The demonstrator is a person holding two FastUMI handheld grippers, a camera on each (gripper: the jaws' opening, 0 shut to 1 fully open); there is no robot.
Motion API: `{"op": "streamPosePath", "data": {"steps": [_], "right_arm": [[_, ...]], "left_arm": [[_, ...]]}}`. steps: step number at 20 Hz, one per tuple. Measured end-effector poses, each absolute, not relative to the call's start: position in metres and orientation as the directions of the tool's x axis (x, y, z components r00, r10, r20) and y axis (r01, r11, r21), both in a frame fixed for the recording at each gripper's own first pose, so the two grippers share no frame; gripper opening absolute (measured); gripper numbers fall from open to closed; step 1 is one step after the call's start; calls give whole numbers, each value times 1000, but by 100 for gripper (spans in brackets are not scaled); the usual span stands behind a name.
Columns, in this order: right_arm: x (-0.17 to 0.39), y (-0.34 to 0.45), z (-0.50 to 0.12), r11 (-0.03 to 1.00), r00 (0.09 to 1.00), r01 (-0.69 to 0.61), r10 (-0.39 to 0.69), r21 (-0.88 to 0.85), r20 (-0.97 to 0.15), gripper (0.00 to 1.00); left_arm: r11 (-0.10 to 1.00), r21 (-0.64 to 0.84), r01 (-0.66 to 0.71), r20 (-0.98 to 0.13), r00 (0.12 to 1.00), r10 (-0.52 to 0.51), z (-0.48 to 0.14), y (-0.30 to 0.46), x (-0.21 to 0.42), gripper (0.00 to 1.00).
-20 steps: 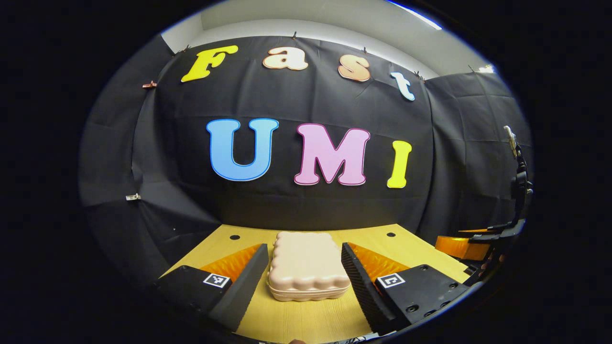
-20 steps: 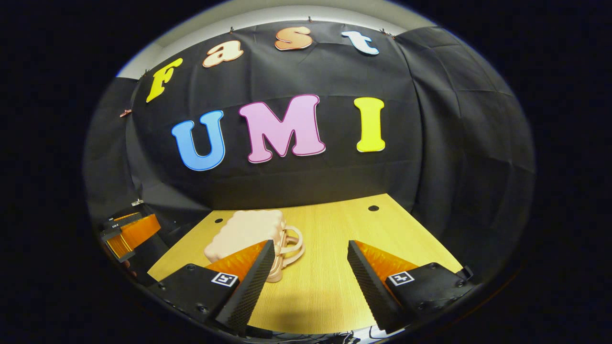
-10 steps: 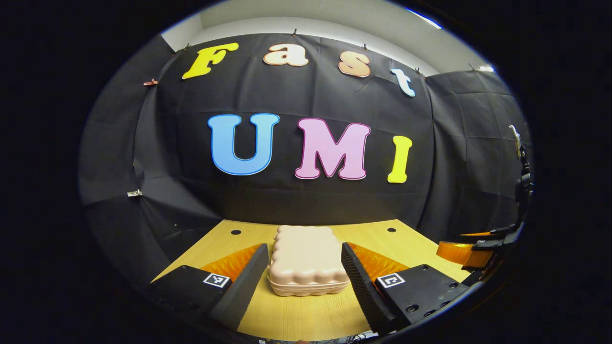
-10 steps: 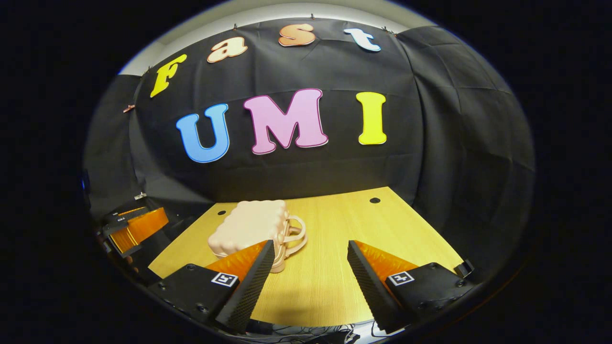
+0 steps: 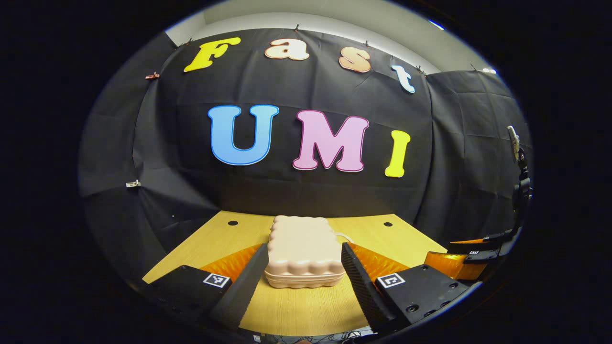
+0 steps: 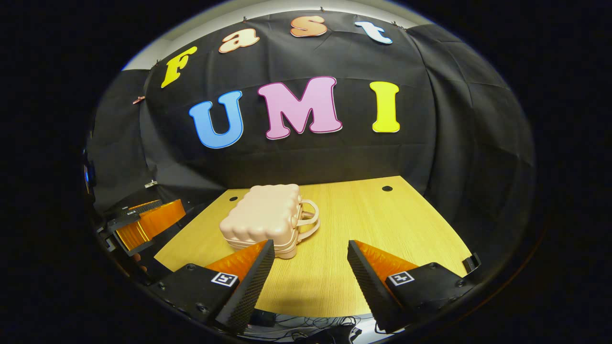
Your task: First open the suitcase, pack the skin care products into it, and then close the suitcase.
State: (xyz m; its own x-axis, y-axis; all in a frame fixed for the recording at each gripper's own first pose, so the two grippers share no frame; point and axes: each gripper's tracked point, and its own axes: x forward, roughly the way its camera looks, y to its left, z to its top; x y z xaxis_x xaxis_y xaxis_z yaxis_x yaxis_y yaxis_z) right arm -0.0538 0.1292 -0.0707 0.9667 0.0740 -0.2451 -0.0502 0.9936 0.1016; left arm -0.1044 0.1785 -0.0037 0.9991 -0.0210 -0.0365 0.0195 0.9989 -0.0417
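A pale pink suitcase (image 5: 303, 251) with scalloped edges lies flat and closed on the wooden table (image 5: 215, 241). In the left gripper view it sits straight ahead, framed by my left gripper (image 5: 303, 246), which is open and not touching it. My right gripper (image 5: 471, 260) shows at that view's right edge. In the right gripper view the suitcase (image 6: 265, 217) lies ahead and to the left, its looped handle (image 6: 310, 220) pointing right. My right gripper (image 6: 311, 243) is open with bare table between its fingers. The left gripper (image 6: 143, 224) shows at the left edge.
Black cloth walls close the table's back and sides. Small round holes (image 6: 387, 188) mark the tabletop's far corners. Cables (image 6: 311, 327) hang below the near edge. Open tabletop (image 6: 382, 224) lies right of the suitcase.
Both grippers have drawn back and up a little, so more of the table's near edge shows. The right one has turned slightly left. The suitcase has not moved; both stay open.
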Motion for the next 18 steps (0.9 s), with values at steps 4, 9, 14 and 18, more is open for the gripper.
{"op": "streamPosePath", "data": {"steps": [4, 9, 14, 18], "right_arm": [[-53, 129, -67, 993, 970, -53, 77, 106, -232, 97], [-55, 124, -70, 993, 970, -39, 65, 114, -235, 97], [-56, 122, -69, 993, 971, -29, 55, 113, -231, 97], [-56, 121, -69, 994, 973, -23, 47, 108, -226, 98]], "left_arm": [[999, -20, 25, -34, 999, -26, -1, 174, -103, 96], [1000, 24, 3, 10, 1000, -4, 10, 178, -108, 96], [999, 47, 10, 16, 1000, -11, 8, 176, -108, 96], [999, 53, 11, 11, 1000, -12, 6, 177, -108, 96]]}}
